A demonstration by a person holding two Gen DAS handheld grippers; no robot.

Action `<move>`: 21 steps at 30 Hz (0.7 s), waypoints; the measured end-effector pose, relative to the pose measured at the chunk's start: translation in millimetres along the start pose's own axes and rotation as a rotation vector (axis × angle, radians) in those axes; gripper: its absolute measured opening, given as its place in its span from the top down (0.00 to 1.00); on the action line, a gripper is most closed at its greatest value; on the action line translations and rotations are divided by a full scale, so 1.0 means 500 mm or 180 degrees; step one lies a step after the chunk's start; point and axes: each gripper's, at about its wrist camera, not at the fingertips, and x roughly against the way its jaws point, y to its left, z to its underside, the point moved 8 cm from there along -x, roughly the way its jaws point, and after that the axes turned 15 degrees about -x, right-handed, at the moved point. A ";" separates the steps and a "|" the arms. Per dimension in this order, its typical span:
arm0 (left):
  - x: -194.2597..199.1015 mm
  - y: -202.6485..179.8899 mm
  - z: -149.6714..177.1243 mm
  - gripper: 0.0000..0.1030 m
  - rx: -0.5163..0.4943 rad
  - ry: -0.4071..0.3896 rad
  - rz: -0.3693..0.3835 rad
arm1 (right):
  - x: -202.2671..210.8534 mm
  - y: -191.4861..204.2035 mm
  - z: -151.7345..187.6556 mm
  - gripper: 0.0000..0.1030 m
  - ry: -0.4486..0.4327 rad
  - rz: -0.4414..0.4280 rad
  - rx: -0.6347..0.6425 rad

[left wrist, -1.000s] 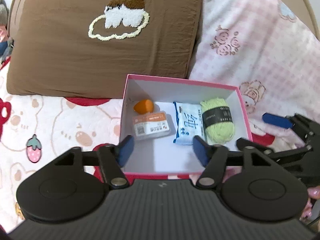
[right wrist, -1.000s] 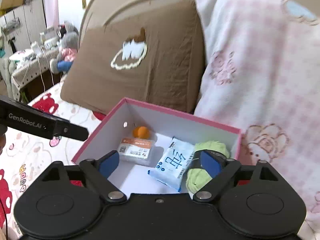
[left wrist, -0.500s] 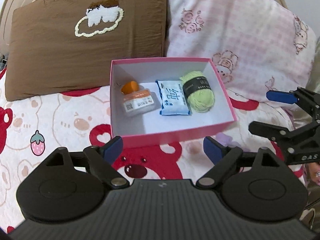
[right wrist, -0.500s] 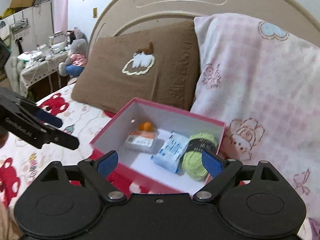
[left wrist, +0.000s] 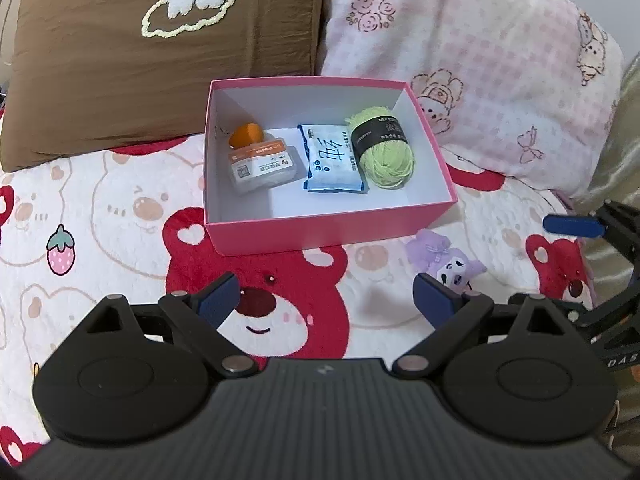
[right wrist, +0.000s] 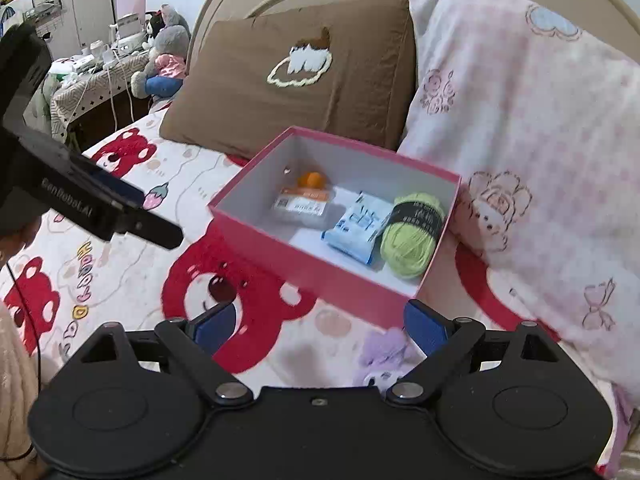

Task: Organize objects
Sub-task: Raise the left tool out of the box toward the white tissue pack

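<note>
Now I have both sets of tongs empty: the left tongs (left wrist: 326, 298) are opening wide with nothing between the pads, and the right tongs (right wrist: 320, 326) stand spread over bare bedspread. The pink box (left wrist: 332, 229) sits mid-frame on the bed with the bottle (left wrist: 262, 162), tissue pack (left wrist: 334, 160) and green yarn (left wrist: 386, 152) already inside. Left out is the small purple plush toy (left wrist: 444, 260), lying just beside the box's near right corner, low and right of centre in the left view. I judge it light, soft and squashy, not fragile; it should compress, so I would pinch its plump middle rather than a thin ear.
</note>
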 end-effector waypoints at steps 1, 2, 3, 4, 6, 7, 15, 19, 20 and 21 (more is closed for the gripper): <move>0.003 -0.002 0.003 0.09 0.0000 -0.0022 0.0018 | 0.004 0.000 0.007 0.09 0.0012 -0.0017 -0.0026; 0.006 -0.005 0.007 0.09 0.0001 -0.0052 0.0057 | 0.008 0.000 0.013 0.09 0.0016 -0.0039 -0.0077; 0.008 -0.008 0.011 0.09 0.0001 -0.0079 0.0098 | 0.010 -0.002 0.019 0.09 0.0027 -0.0070 -0.0150; 0.010 -0.010 0.016 0.09 0.0000 -0.0094 0.0142 | 0.011 -0.002 0.022 0.09 0.0050 -0.0126 -0.0246; 0.008 -0.014 0.029 0.09 0.0009 -0.0081 0.0188 | 0.018 -0.003 0.029 0.09 0.0042 -0.0274 -0.0464; 0.007 -0.015 0.036 0.09 0.0016 -0.0071 0.0201 | 0.020 -0.001 0.034 0.09 0.0050 -0.0326 -0.0548; -0.019 -0.023 0.091 0.09 0.0038 0.0052 0.0409 | 0.012 0.025 0.079 0.09 0.0069 -0.0126 -0.0510; -0.040 -0.022 0.117 0.10 0.0004 0.0127 0.0330 | -0.004 0.038 0.093 0.09 0.0016 0.0150 -0.0272; -0.048 -0.024 0.123 0.10 -0.0015 0.0136 0.0327 | -0.009 0.040 0.095 0.09 0.0017 0.0196 -0.0226; -0.056 -0.026 0.129 0.10 -0.0021 0.0145 0.0334 | -0.015 0.043 0.098 0.09 0.0033 0.0210 -0.0209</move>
